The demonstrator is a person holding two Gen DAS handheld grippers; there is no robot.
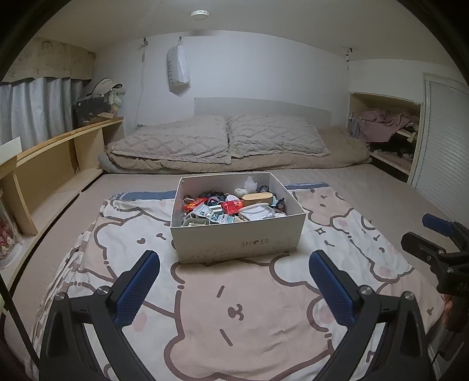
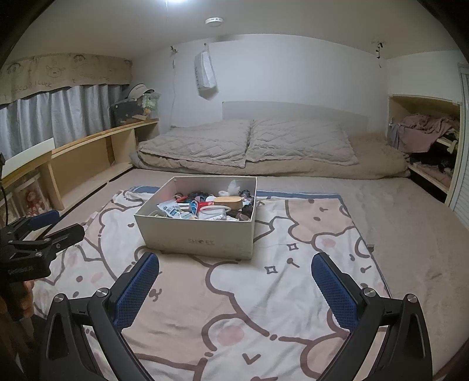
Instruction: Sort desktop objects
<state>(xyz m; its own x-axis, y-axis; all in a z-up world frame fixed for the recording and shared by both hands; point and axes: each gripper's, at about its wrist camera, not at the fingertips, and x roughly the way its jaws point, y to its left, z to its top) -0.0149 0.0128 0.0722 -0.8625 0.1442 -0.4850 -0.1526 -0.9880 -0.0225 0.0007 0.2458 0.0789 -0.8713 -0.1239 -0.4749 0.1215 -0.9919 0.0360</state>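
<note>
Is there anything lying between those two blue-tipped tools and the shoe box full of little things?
Nothing visible. Only bare cartoon blanket lies between the open left tool, the open right tool and the shoe box, whose top is uncovered.

Dim, flat, cool indoor light. Bright glare blob at the top edge of the right wrist view; ceiling fixture itself looks unlit. Shadows soft. Heavy fisheye bending, black vignette corners. Focus acceptable, slight noise.
</note>
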